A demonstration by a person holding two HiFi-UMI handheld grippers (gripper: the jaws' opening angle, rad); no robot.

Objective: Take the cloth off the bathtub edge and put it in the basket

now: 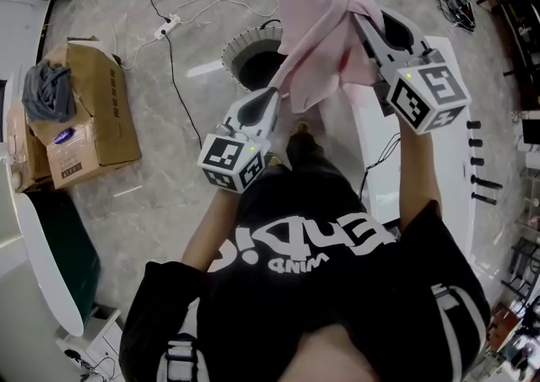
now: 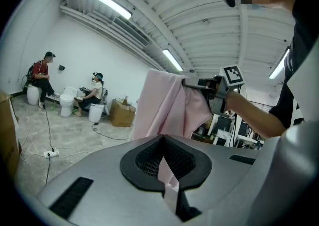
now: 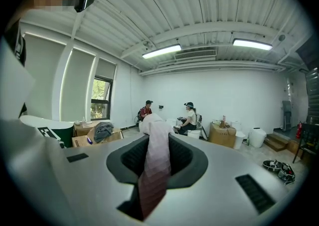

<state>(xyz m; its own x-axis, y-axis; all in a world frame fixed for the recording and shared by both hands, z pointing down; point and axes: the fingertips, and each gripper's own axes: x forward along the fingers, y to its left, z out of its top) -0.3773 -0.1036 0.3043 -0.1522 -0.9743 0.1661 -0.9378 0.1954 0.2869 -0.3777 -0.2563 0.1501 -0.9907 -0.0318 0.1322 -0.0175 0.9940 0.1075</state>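
In the head view I hold a pink cloth (image 1: 316, 26) up in the air between both grippers. My right gripper (image 1: 361, 19) is shut on its upper edge, over the white bathtub (image 1: 451, 131). My left gripper (image 1: 275, 95) is shut on a lower corner, just in front of the round white basket (image 1: 240, 45). The basket's dark inside is partly hidden by the hanging cloth. In the left gripper view a pink strip of the cloth (image 2: 167, 176) is pinched in my left gripper (image 2: 168, 182), and the rest of it hangs from the right gripper (image 2: 188, 84). The right gripper view shows a fold of cloth (image 3: 155, 157) clamped in my right gripper (image 3: 152, 170).
An open cardboard box (image 1: 93, 115) with a grey garment in it stands on the marble floor at the left. Cables and a power strip (image 1: 164, 29) run behind the basket. A dark green tub (image 1: 51, 262) is at the near left. Two seated people (image 3: 190, 116) are across the room.
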